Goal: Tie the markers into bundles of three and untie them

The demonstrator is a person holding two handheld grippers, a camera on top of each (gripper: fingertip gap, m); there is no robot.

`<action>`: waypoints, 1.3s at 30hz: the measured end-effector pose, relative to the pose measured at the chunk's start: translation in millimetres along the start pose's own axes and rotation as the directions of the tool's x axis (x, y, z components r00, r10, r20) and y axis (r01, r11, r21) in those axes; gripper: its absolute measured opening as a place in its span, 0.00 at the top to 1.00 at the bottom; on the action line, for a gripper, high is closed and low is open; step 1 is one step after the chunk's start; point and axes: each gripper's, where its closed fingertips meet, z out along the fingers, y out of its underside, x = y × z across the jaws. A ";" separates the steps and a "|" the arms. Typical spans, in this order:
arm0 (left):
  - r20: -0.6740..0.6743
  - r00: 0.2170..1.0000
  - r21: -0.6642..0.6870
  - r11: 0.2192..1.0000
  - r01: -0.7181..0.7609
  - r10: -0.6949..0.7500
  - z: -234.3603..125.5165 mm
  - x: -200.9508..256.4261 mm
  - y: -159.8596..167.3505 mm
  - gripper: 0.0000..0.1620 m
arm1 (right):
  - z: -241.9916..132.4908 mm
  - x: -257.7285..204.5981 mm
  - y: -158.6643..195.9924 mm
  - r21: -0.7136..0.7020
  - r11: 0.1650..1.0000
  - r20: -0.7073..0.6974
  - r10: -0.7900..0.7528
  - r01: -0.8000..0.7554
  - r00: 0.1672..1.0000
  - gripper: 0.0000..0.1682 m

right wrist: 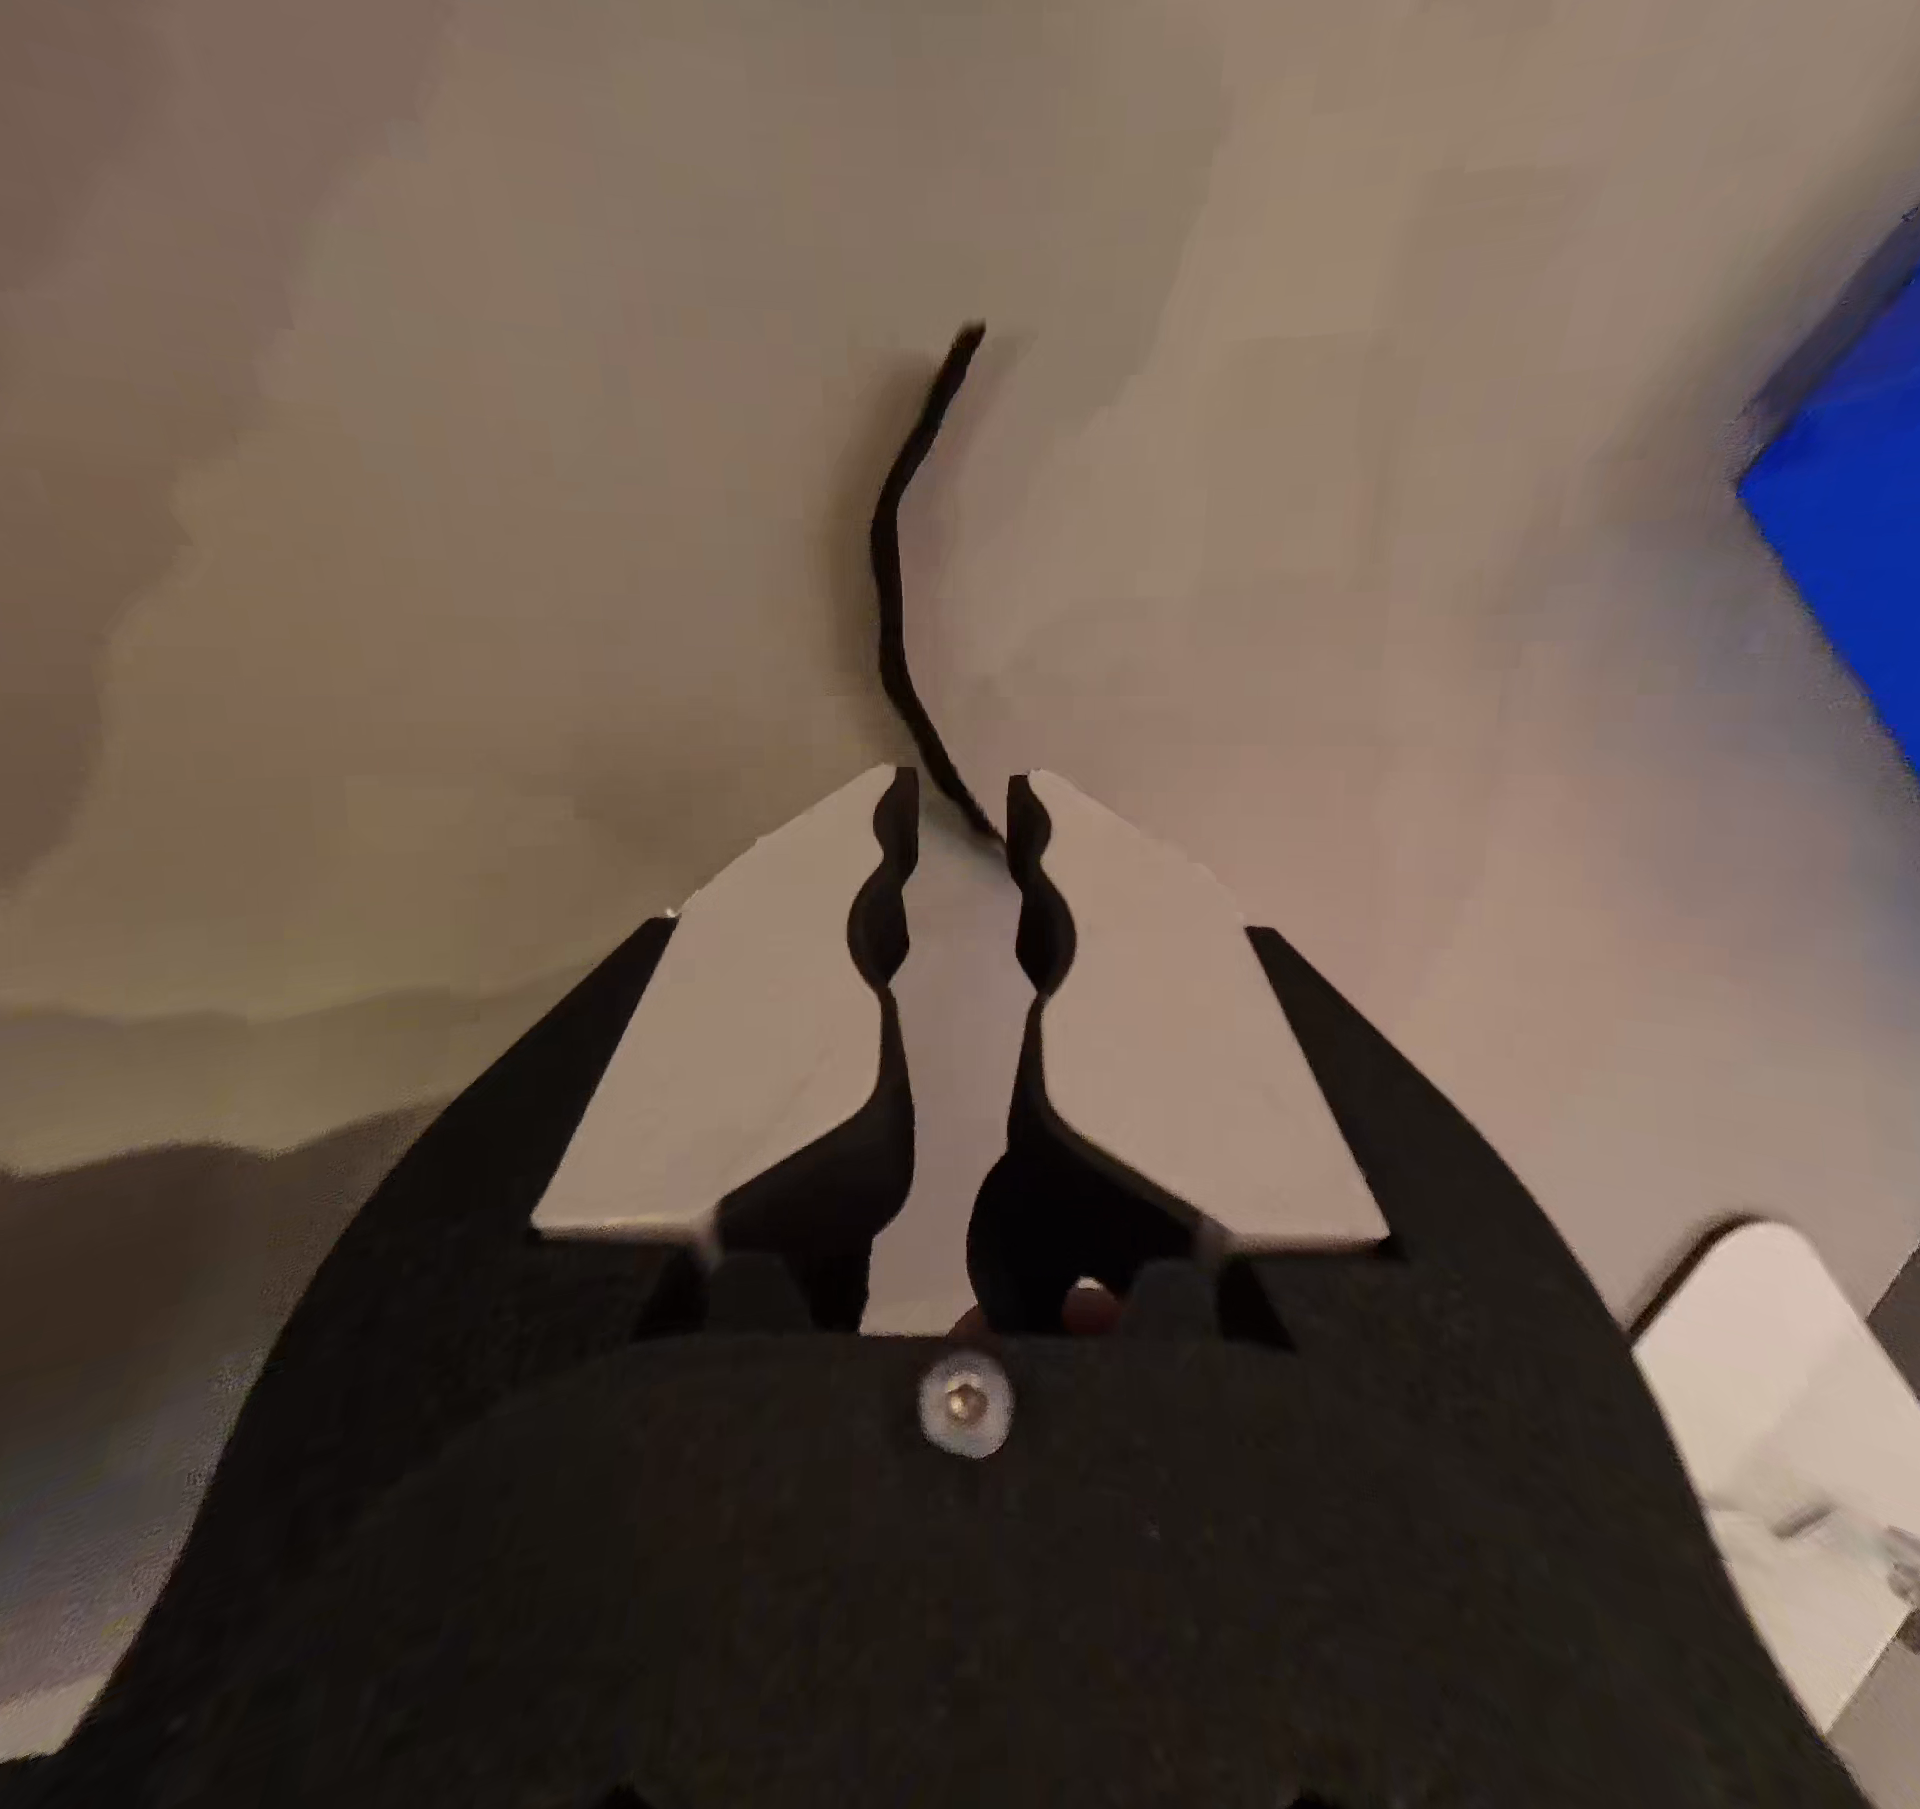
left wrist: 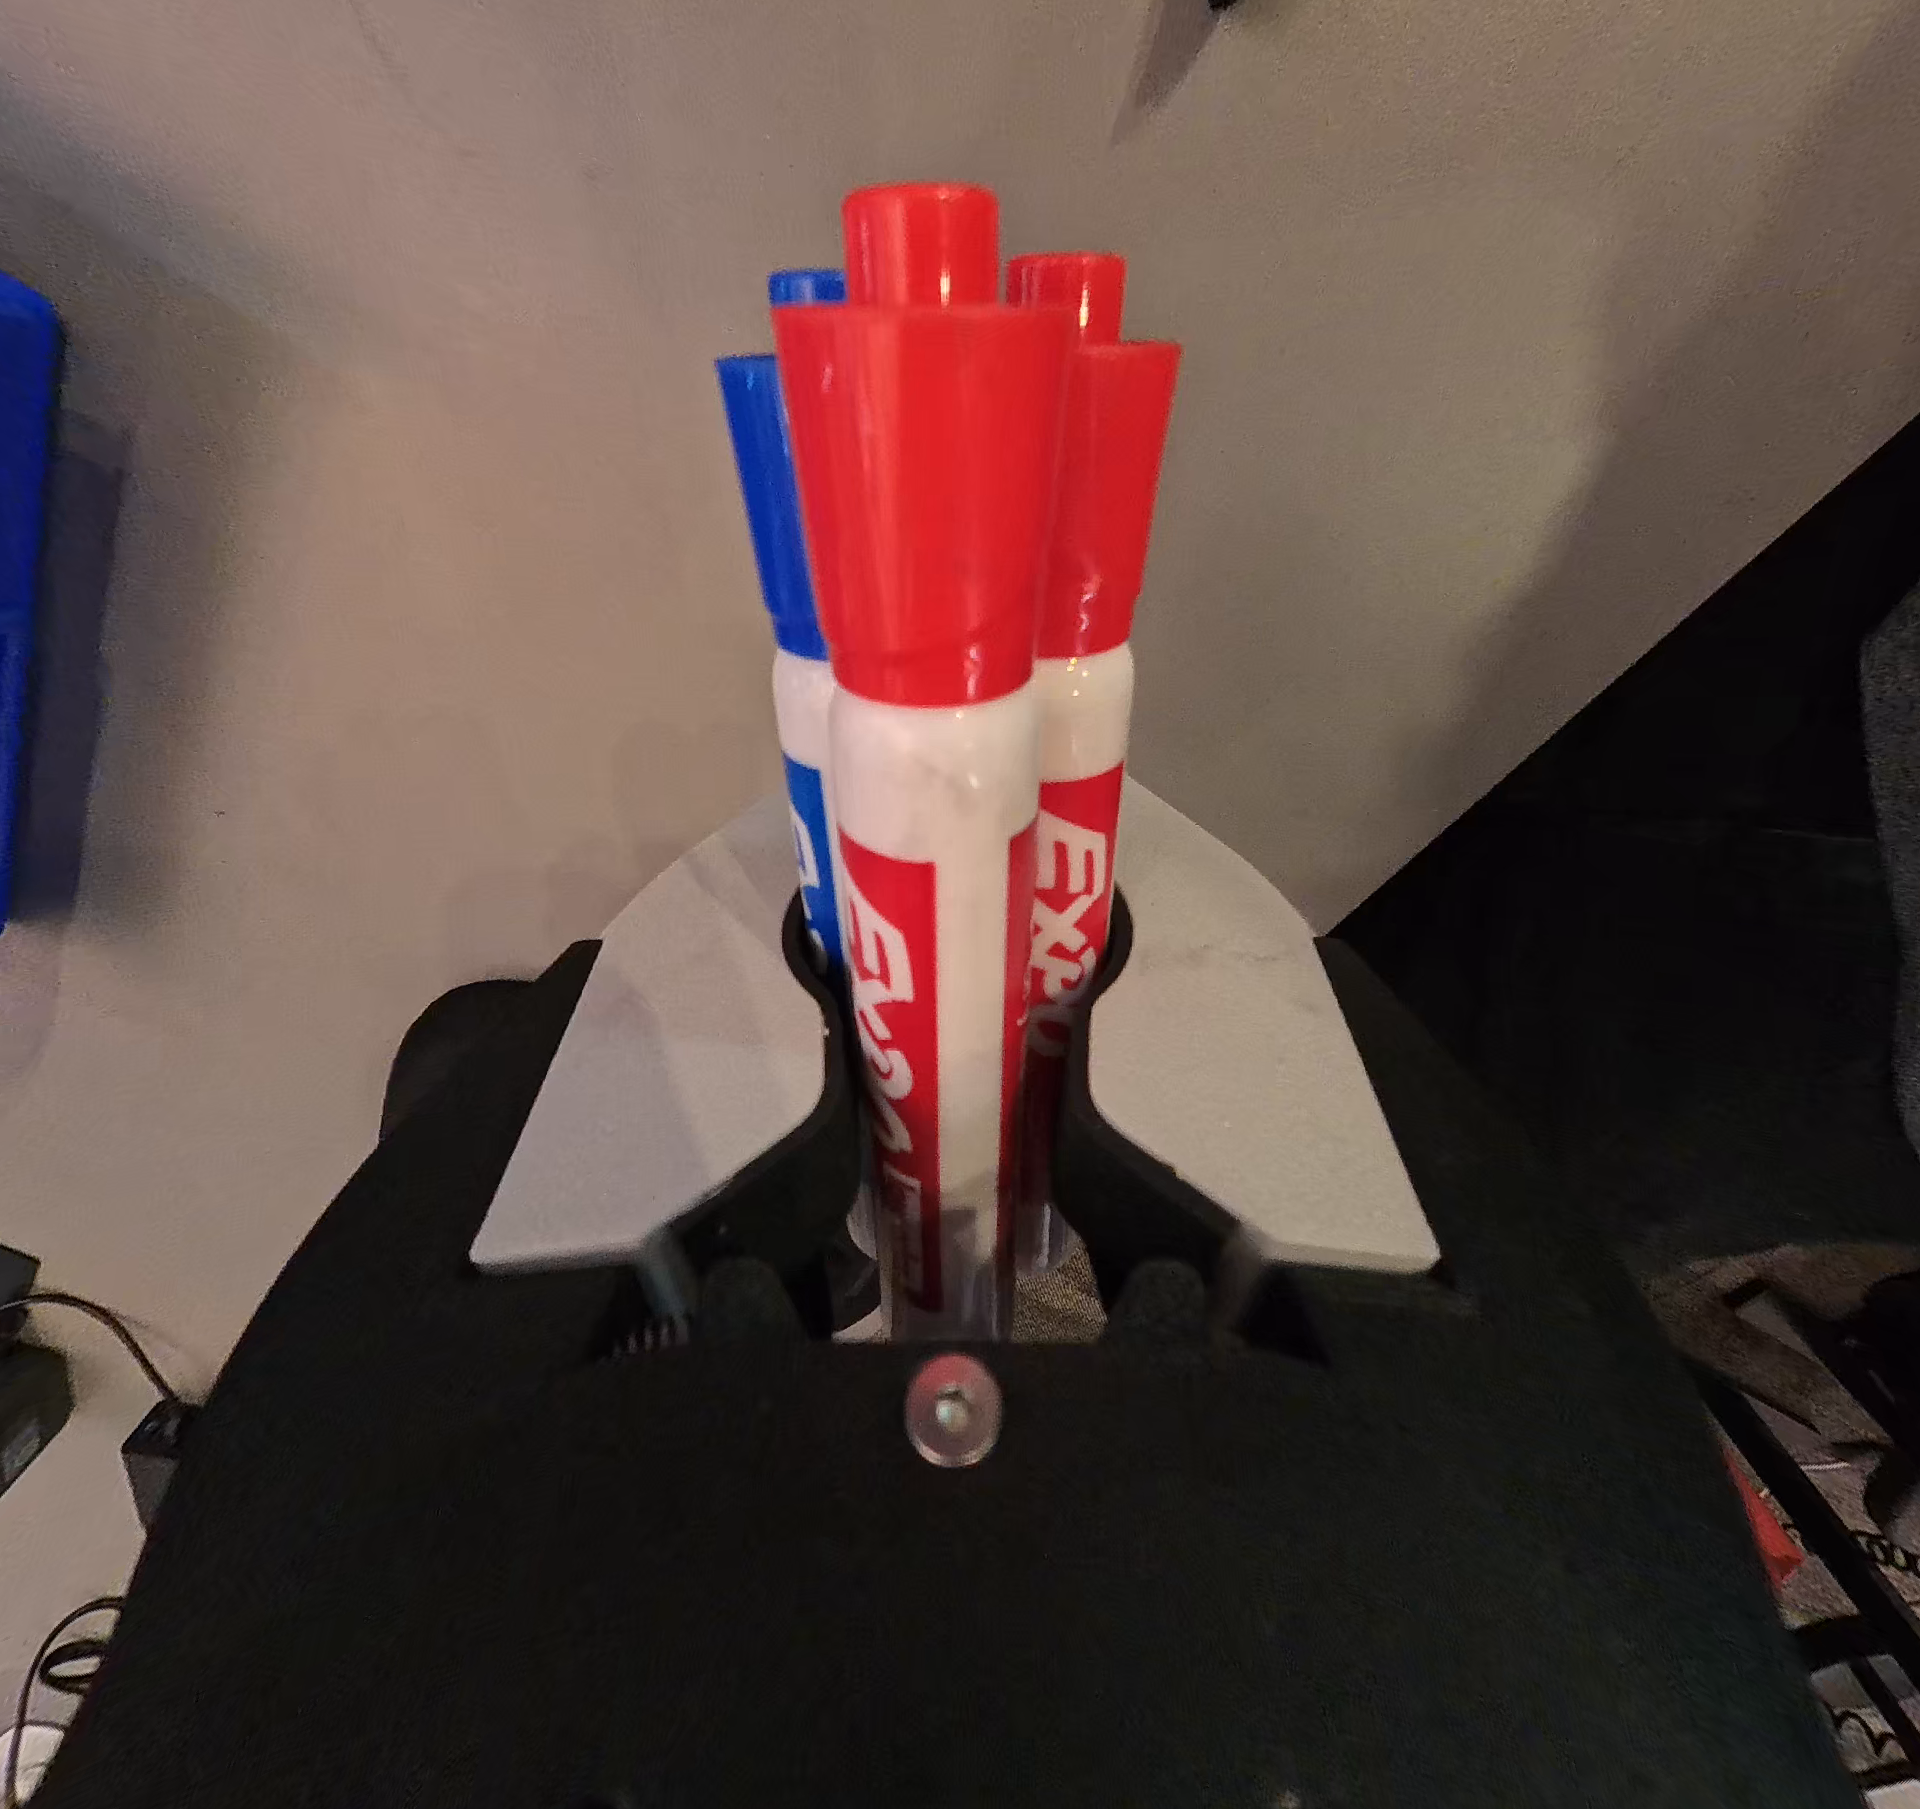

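The left gripper is clenched on a bunch of three markers, their white barrels wedged in the round notch between its grey fingers. The caps point away from the camera: a red one in front, a second red to its right, a blue to its left. Beyond them lies a pale table, with a blue block at the left edge and a dark floor on the right. The right gripper has its jaws released, with a narrow gap between the wavy black pads. A black tie lies curved on the table, its near end running to the right fingertip; whether they touch I cannot tell. Farther right sit a blue box and a white object.
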 end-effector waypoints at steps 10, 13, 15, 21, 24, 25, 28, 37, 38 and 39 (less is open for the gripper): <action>-0.005 1.000 -0.003 1.000 -0.009 0.009 7.4 4.6 -3.6 0.74 | 24.3 13.1 13.0 0.019 0.993 0.047 0.116 -0.117 0.992 0.99; -0.004 1.000 0.000 1.000 -0.012 0.012 8.1 3.3 -3.7 0.74 | 18.3 9.9 -6.9 0.109 0.923 0.199 0.345 -0.370 0.918 0.99; 0.000 1.000 -0.003 1.000 -0.012 0.011 8.8 1.8 -2.6 0.73 | 13.3 4.7 -25.4 0.171 0.820 0.355 0.465 -0.546 0.811 0.99; -0.008 1.000 0.015 1.000 -0.012 0.012 10.7 3.1 -3.1 0.74 | 31.7 13.1 -14.0 0.131 0.725 0.283 0.626 -0.676 0.726 0.85; -0.006 1.000 0.020 1.000 -0.010 0.011 10.8 4.0 -2.0 0.74 | 29.5 25.1 -2.6 0.142 0.778 0.110 0.603 -0.613 0.790 0.82; -0.011 1.000 0.023 1.000 -0.008 0.008 10.9 5.0 -1.6 0.74 | 24.8 27.3 -2.7 0.159 0.817 0.056 0.554 -0.555 0.831 0.83; -0.005 1.000 0.024 1.000 -0.003 0.003 11.8 4.7 1.0 0.74 | 10.8 20.9 -9.4 0.150 0.925 -0.068 0.363 -0.350 0.929 0.85; 0.005 1.000 0.015 1.000 -0.020 0.020 14.4 7.0 -0.6 0.73 | 35.3 23.6 18.0 -0.001 0.978 -0.125 0.207 -0.209 0.970 0.93; 0.008 1.000 0.016 1.000 -0.026 0.025 13.9 7.4 -1.3 0.74 | 38.4 21.8 18.7 0.000 0.977 -0.098 0.211 -0.212 0.973 0.98; 0.017 0.999 0.016 0.999 -0.033 0.033 13.0 6.9 -1.8 0.73 | 39.2 20.0 16.4 0.021 0.974 -0.064 0.226 -0.225 0.972 0.99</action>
